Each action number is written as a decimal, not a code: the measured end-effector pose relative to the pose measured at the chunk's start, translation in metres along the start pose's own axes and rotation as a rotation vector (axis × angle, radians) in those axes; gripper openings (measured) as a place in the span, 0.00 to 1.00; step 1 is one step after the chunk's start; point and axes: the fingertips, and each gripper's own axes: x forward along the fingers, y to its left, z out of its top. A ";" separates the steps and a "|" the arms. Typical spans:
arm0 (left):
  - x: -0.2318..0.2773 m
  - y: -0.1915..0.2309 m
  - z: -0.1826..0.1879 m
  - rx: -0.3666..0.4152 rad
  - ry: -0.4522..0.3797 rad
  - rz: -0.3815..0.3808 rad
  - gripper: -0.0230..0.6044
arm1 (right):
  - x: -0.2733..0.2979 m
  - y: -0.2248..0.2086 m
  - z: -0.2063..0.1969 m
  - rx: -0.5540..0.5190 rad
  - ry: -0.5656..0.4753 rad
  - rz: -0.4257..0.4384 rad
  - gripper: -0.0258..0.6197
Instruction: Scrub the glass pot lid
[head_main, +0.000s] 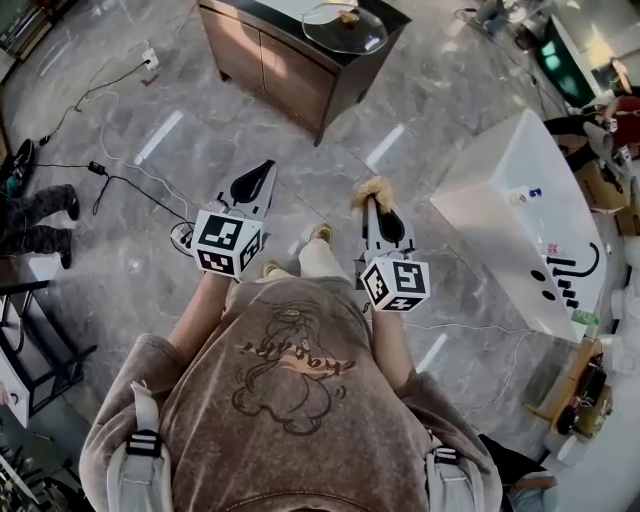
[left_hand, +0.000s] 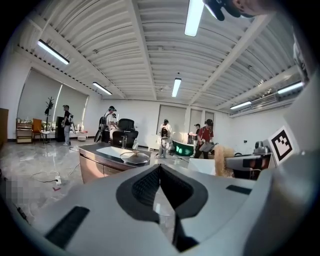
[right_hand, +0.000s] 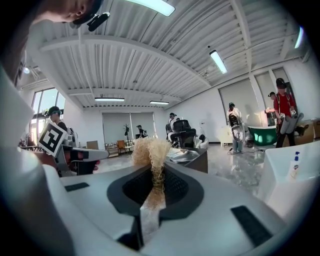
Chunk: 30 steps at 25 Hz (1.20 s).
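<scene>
The glass pot lid (head_main: 344, 27) lies on a dark-topped wooden cabinet (head_main: 268, 60) at the far end of the floor; it also shows as a small dome in the left gripper view (left_hand: 134, 157) and the right gripper view (right_hand: 183, 155). My left gripper (head_main: 262, 168) is held level in front of me, shut and empty, well short of the cabinet. My right gripper (head_main: 375, 200) is shut on a tan fibrous scrubber (head_main: 371, 190), whose tuft sticks out past the tips (right_hand: 150, 150). Both grippers hang over the grey floor, side by side.
A white rectangular tub (head_main: 525, 215) stands on the right. Cables and a power strip (head_main: 150, 60) run across the marble floor at left. Another person's legs (head_main: 35, 215) stand at the left edge. Several people and a green tub (left_hand: 184, 148) are far off.
</scene>
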 end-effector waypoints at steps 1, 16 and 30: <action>0.000 0.002 0.001 0.000 -0.001 -0.004 0.06 | 0.001 0.001 0.001 0.000 -0.003 -0.003 0.11; 0.045 0.036 0.007 -0.001 0.010 -0.018 0.06 | 0.052 -0.012 0.002 0.000 0.011 -0.014 0.11; 0.128 0.083 0.020 -0.013 0.037 -0.019 0.06 | 0.146 -0.053 0.015 0.022 0.036 0.001 0.11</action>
